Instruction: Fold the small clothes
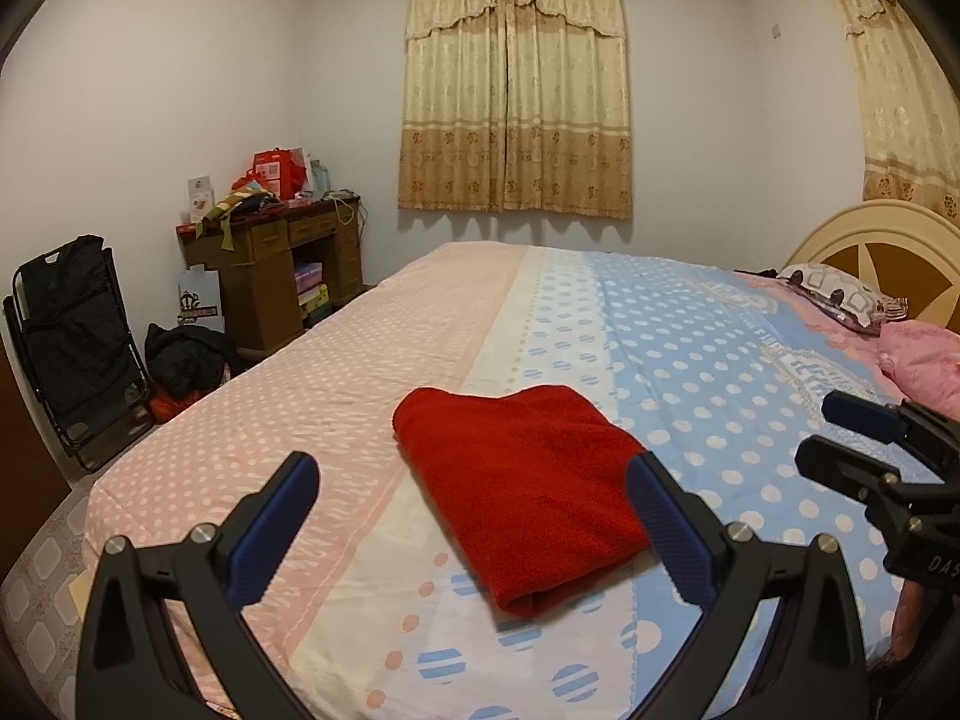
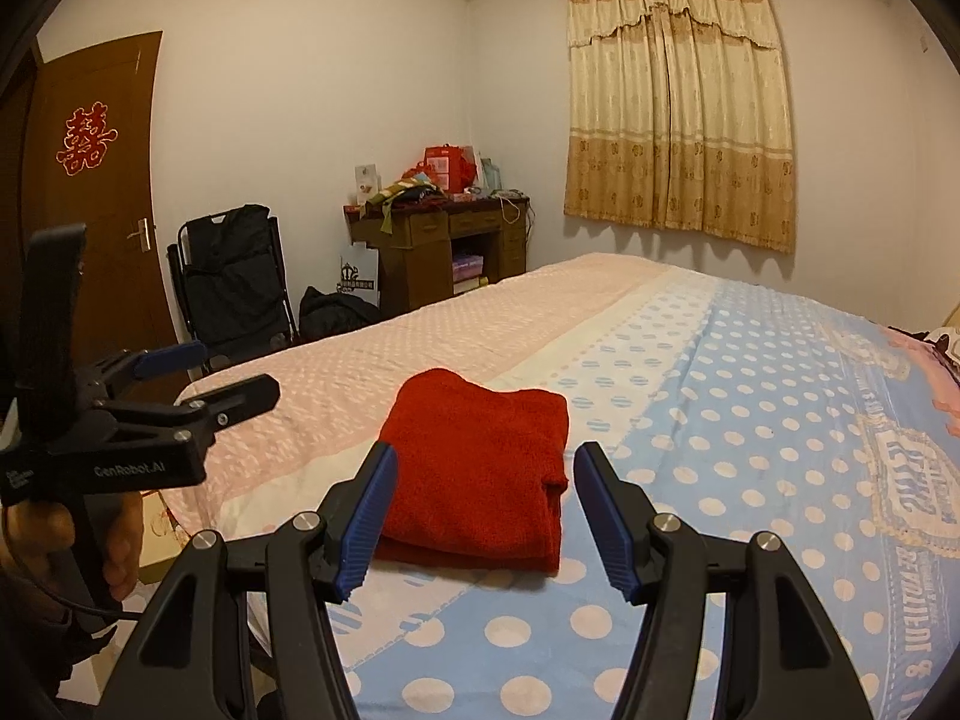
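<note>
The red cloth (image 1: 528,492) lies folded into a thick rectangle on the bed (image 1: 720,360), flat on the spotted sheet where the pink half meets the blue half. Layered edges show along its near side in the right wrist view. Nothing touches it.

The left gripper (image 1: 474,516) hovers just short of the cloth, jaws spread wide and empty; its right finger overlaps the cloth's near corner in the picture, but contact cannot be confirmed. The right gripper (image 2: 486,516) also stands in front of the cloth, jaws parted to a moderate width, nothing between them, pads clear of the fabric. A hand (image 2: 120,546) grips the left tool's handle.

A pillow (image 1: 840,294) rests by the headboard (image 1: 876,246). Beyond the bed: a cluttered desk (image 1: 270,264), a black folding chair (image 1: 72,336), drawn curtains (image 1: 516,90), a brown door (image 2: 102,198).
</note>
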A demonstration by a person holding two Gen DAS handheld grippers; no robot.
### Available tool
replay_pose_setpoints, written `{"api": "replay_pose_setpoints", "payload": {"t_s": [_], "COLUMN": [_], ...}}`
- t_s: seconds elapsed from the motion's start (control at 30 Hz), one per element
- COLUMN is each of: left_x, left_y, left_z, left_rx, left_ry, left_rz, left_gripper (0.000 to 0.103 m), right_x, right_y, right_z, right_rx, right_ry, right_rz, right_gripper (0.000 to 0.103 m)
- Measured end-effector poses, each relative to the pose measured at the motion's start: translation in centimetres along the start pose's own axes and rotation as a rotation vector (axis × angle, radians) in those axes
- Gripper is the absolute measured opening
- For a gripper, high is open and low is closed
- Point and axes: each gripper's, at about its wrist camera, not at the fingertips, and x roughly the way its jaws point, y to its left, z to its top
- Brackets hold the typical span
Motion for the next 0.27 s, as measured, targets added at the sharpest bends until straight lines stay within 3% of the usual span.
{"api": "replay_pose_setpoints", "payload": {"t_s": [0.27], "left_x": [0.3], "left_y": [-0.14], "left_z": [-0.17], "left_rx": [0.021], "left_ry": [-0.008], "left_rz": [-0.006], "left_gripper": [0.103], "right_x": [0.32], "right_y": [-0.08], "right_z": [-0.66], "right_rx": [0.005], "right_ry": [0.022], "right_rz": [0.008], "right_gripper": [0.062]}}
